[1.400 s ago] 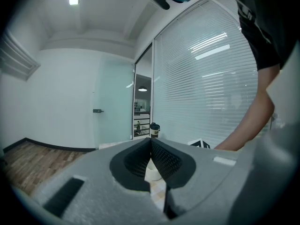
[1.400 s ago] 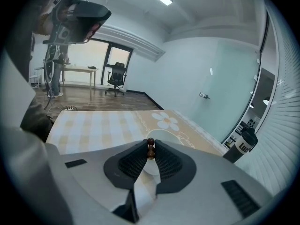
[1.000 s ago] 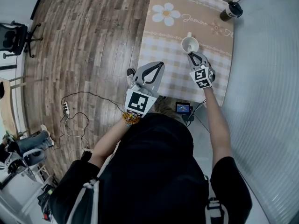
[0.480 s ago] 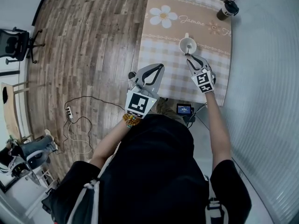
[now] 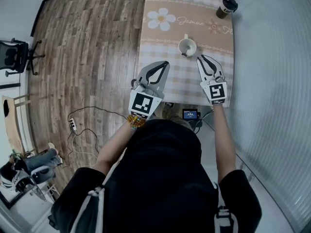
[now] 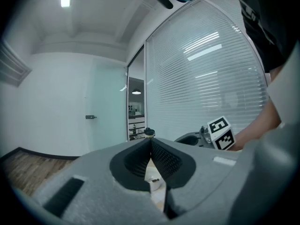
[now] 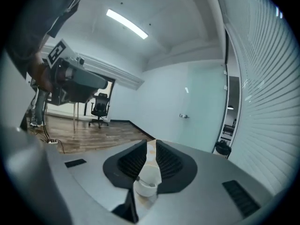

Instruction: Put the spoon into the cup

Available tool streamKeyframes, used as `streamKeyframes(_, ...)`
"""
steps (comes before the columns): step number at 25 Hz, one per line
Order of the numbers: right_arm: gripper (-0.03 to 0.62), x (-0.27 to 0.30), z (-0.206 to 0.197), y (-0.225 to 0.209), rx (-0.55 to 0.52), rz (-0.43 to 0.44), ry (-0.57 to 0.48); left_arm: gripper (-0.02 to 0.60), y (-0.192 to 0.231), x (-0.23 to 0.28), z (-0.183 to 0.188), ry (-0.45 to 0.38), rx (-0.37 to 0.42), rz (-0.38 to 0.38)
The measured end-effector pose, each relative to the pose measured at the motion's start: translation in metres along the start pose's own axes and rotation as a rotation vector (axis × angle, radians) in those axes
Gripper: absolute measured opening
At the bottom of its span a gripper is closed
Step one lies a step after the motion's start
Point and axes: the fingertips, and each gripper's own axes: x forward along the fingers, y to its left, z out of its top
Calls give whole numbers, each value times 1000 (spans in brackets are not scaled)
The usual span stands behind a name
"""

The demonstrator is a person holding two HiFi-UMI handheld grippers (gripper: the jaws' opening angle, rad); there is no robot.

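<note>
One cup (image 5: 186, 46), one spoon (image 7: 144, 182), one dark lidded tumbler (image 5: 226, 6), one table (image 5: 214, 38).

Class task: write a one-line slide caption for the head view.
Spoon sits in the white cup on the patterned table; left gripper and right gripper hover empty nearby.

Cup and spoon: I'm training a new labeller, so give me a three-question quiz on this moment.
1. True or false: the spoon sits in the white cup.
2. Whose jaws are shut? A) left gripper B) right gripper C) both
3. Fill in: the dark lidded cup stands at the table's far ___ corner.
Key: 1 true; 2 A; 3 right.
</note>
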Motion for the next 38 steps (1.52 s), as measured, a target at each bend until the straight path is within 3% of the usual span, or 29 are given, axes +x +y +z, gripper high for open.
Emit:
streamKeyframes(7, 52, -39, 97, -7, -45, -85, -232, 15, 5, 9, 36, -75, 32, 35)
streamKeyframes(11, 48, -65, 129, -6, -27, -139, -313, 15, 0, 7, 59, -127, 19, 62)
streamKeyframes(17, 44, -87, 145, -4, -15, -163, -328, 15, -15, 5, 80, -173, 35, 69)
streamKeyframes(25, 31, -99, 155, -25, 38, -282, -290, 15, -18, 14, 93, -203, 53, 120)
streamKeyframes(32, 25, -90, 160, -13, 131, -292, -292, 15, -23, 20, 94, -209, 49, 140)
streamKeyframes(38, 18, -86, 170, 6, 18, -237, -317, 17, -26, 17, 91, -196, 26, 157)
